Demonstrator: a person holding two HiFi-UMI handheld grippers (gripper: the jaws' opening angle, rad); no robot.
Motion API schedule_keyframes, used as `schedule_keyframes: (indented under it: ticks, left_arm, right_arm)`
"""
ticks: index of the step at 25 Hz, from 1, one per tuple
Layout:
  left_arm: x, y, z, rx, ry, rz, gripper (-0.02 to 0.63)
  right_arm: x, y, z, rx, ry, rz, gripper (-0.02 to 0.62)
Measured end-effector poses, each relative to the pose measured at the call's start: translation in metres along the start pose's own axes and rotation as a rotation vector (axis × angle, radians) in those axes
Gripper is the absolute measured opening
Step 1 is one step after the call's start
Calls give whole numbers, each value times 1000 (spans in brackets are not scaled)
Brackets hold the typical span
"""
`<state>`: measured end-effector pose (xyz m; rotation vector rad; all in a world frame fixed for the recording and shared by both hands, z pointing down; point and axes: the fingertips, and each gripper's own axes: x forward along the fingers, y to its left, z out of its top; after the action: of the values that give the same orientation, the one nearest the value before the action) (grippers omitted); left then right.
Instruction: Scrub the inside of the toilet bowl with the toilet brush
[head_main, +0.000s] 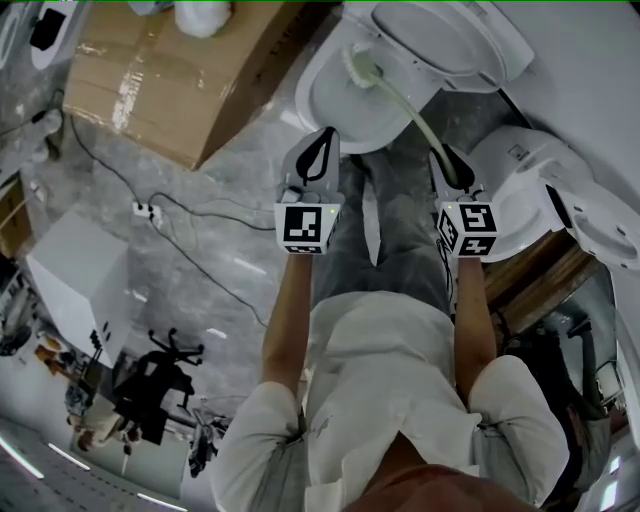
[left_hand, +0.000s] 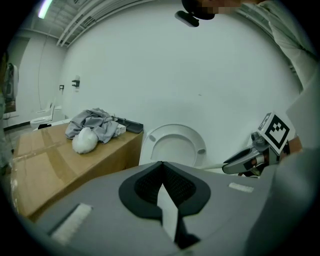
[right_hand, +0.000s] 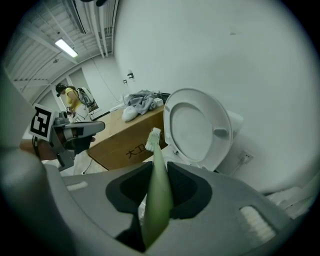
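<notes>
The white toilet bowl (head_main: 335, 110) stands at the top of the head view with its lid (head_main: 450, 40) raised. My right gripper (head_main: 443, 155) is shut on the pale green handle (right_hand: 159, 195) of the toilet brush. The white bristle head (head_main: 362, 65) reaches over the bowl's far side, close to the hinge. In the right gripper view the brush head (right_hand: 153, 138) shows beside the raised lid (right_hand: 197, 127). My left gripper (head_main: 322, 135) hovers left of the handle, in front of the bowl, shut and holding nothing. Its own view looks at the lid (left_hand: 175, 145) and the right gripper (left_hand: 227, 167).
A large cardboard box (head_main: 170, 70) stands left of the toilet with grey cloth (left_hand: 92, 122) piled on it. A second white toilet (head_main: 560, 200) lies at the right. A cable and power strip (head_main: 148, 212) cross the floor on the left, near a white cabinet (head_main: 80, 270).
</notes>
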<state>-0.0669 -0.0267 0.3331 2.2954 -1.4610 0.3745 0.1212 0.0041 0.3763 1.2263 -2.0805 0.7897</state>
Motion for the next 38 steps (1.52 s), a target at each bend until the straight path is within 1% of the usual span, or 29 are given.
schedule_keyframes:
  ticks: [10,17,20,29,38]
  left_arm:
    - [21,19,-59,-14,54,-3,18]
    - [35,24,-97,-27,80,-21,18]
    - [40,25,-110,-36,88,-22,18]
    - [48,33,-140,-60,104,-10,18]
    - [50,39,-155,-79,108,6,18]
  right_arm:
    - [54,-11,-53,41,90,-30,97]
    - [97,-15,-90,87,148,-55,96]
    - [113,-18,-99,94,164,-59,97]
    - [160,-27,-120,119,207,-91,95]
    - [199,-24,-138,166,245,-102,95]
